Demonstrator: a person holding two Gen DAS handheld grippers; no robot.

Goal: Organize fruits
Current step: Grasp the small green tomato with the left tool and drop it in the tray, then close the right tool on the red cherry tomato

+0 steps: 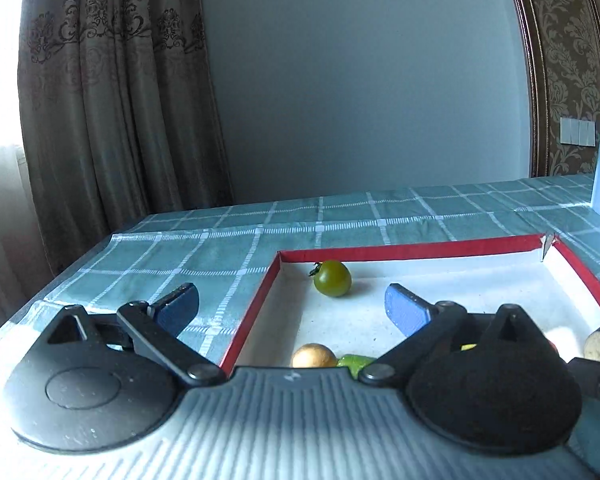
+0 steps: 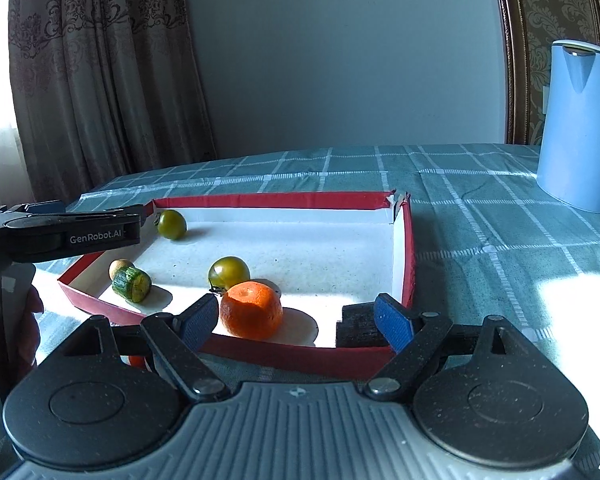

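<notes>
On the surface (image 2: 480, 216), which wears a blue-green cloth with white checks, sits a flat box (image 2: 408, 256) with low red walls and a white floor. Inside the box are five things. One green tomato (image 2: 172, 224) rests in the far left corner, close to the back wall. A second green tomato (image 2: 229, 272) sits nearer the middle, and it is touching a round orange (image 2: 251, 309) with bumpy skin. Over by the left wall lies a short, stubby piece of cucumber (image 2: 132, 284), dark green and stripy, with a small tan ball-shaped fruit (image 2: 118, 267) just behind it (I cannot tell what kind it is). A dark block shape sits in the near right corner, too shadowy to name. The right gripper (image 2: 298, 322) hangs over the near wall of the box with its jaws spread wide, holding nothing; its blue pads (image 2: 198, 322) look rough, and the orange sits just past the left pad. The left gripper (image 1: 292, 308) is at the left side of the box, its jaws wide apart and empty too, one pad over the cloth and one over the white floor. A tall, smooth, pale blue jug (image 2: 576, 128) stands well apart at the far right. Brown curtains (image 2: 100, 72) with a flowery pattern hang behind.
</notes>
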